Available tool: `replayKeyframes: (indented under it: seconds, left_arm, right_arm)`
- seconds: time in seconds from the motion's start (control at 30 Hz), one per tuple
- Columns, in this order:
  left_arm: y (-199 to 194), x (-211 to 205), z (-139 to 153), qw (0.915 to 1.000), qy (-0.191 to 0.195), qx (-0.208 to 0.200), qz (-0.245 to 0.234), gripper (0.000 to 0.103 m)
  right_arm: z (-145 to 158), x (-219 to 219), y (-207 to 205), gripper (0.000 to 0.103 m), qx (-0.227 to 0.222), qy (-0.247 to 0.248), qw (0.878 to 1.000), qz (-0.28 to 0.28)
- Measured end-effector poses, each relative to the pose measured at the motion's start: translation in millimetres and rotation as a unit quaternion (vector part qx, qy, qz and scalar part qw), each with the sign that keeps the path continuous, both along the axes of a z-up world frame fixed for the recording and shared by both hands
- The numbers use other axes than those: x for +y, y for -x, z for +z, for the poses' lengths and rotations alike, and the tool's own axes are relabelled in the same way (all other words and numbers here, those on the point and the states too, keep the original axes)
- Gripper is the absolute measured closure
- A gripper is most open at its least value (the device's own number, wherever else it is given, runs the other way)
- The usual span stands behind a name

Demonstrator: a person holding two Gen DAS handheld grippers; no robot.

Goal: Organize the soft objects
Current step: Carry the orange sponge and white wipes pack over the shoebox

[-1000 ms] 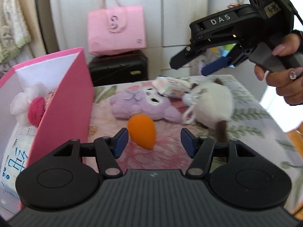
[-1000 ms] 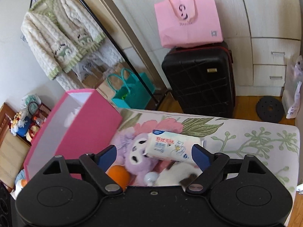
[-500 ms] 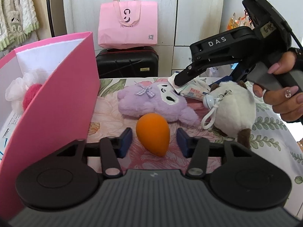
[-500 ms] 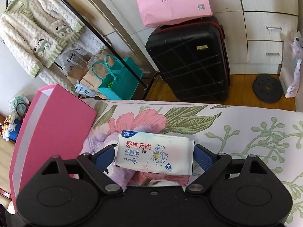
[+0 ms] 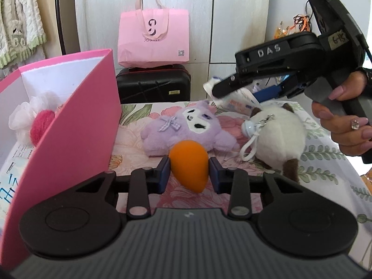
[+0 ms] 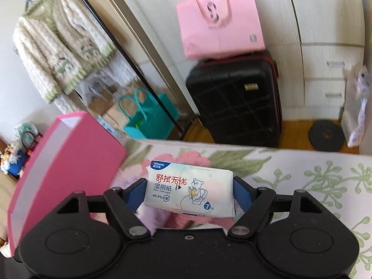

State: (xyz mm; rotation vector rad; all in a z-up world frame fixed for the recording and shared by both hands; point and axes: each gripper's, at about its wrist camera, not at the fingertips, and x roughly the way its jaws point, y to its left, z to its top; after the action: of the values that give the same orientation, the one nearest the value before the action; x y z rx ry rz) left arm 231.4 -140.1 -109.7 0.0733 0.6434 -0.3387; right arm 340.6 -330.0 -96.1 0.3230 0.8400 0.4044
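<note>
My left gripper is shut on an orange egg-shaped sponge just above the floral bed cover, both blue pads pressing its sides. Behind it lie a purple plush and a white plush with brown tips. My right gripper is closing its jaws on a pack of wet wipes, with a pad against each end. In the left wrist view the right gripper reaches in from the right, held by a person's hand, and the wet wipes pack is half hidden behind it.
An open pink box stands on the left and holds a white pouf and a red ball. The pink box is also left of the right gripper. Beyond the bed edge stand a black suitcase and a pink bag.
The left jaws closed in from either side onto the orange sponge. The right gripper came down around the wipes pack and its jaws narrowed onto the pack's ends.
</note>
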Motion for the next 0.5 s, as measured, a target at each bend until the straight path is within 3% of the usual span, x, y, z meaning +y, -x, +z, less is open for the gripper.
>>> replayKeyframes:
  seconds: [0.23,0.5]
  left_arm:
    - [18,9,10,1.0000,0.009,-0.004,-0.001,0.068]
    - [44,18,21,0.9997,0.015,0.007,-0.019,0.068]
  right_arm:
    - [29,4,32,0.021,-0.063,-0.004,0.998,0.004]
    - [47,19,87,0.021,-0.105,0.032,0.994,0.025]
